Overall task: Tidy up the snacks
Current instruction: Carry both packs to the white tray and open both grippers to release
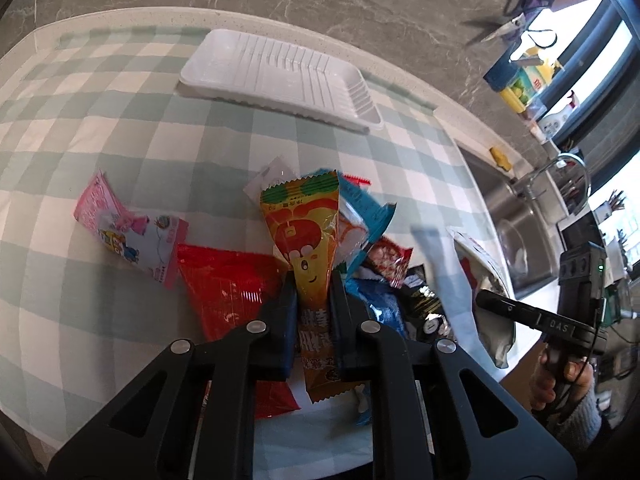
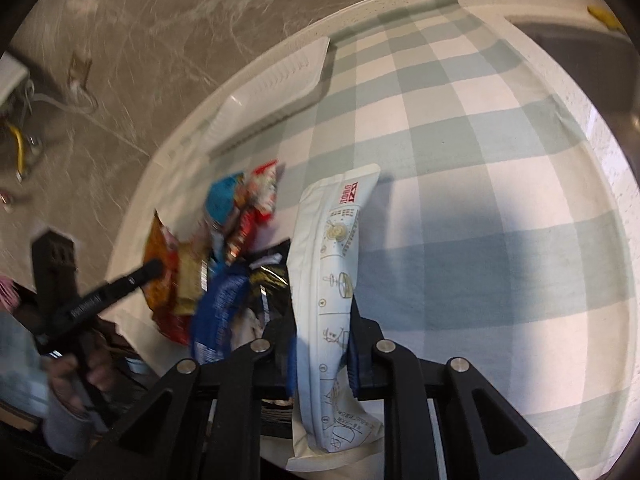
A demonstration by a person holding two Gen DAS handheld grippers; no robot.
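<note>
My left gripper [image 1: 312,280] is shut on an orange snack packet [image 1: 304,240] with a cartoon face, held above a pile of snacks. The pile holds a red packet [image 1: 228,292], a pink packet [image 1: 124,232], blue packets [image 1: 364,208] and a black one [image 1: 420,300]. My right gripper [image 2: 322,304] is shut on a long white packet [image 2: 332,280] with printed diagrams, lifted over the checked cloth. The right gripper also shows in the left wrist view [image 1: 496,304], holding the white packet [image 1: 480,280]. An empty white tray [image 1: 280,76] lies at the back of the table; it also shows in the right wrist view [image 2: 276,84].
A green-and-white checked cloth [image 1: 100,120] covers the counter. A steel sink [image 1: 516,224] with a tap lies to the right. Scissors [image 1: 508,28] hang on the grey marble wall. Bottles [image 1: 520,84] stand on the window sill. The snack pile [image 2: 228,248] lies left of my right gripper.
</note>
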